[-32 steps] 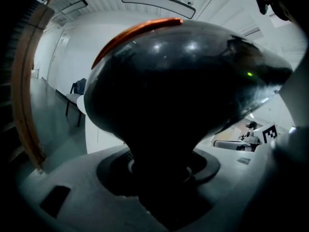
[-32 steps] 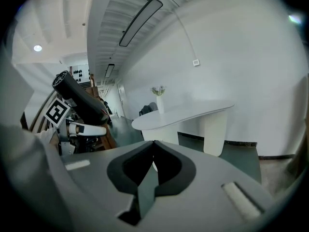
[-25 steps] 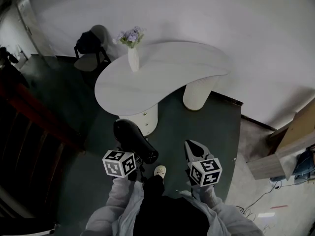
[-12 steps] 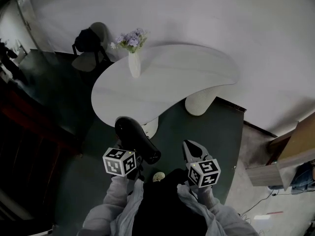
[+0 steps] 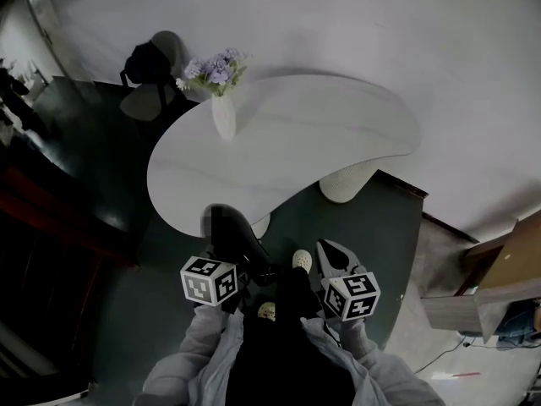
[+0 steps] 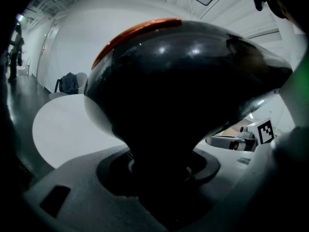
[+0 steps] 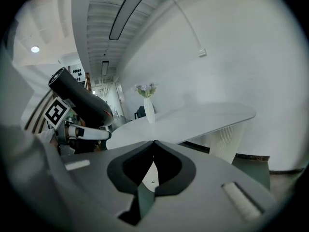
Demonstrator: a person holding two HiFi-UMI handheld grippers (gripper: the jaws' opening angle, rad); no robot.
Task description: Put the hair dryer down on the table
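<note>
- Clamping the left gripper [image 6: 159, 180] on the handle of the hair dryer [image 6: 183, 91], its black body filling the middle of the left gripper view.
- Holding the right gripper [image 7: 153, 144] with jaws pressed together on nothing, right of centre low in the head view.
- Carrying the hair dryer forward: its nose is now overlapping the near rim of the table [image 5: 338, 134] at lower centre of the head view, having lain short of it over the dark floor a second ago.
- Stepping closer, with a shoe [image 5: 300, 259] coming forward between the grippers.
- Likely nearing the set-down, with only the reach over the bare top, right of the vase [image 5: 223, 117], and the release remaining.
</note>
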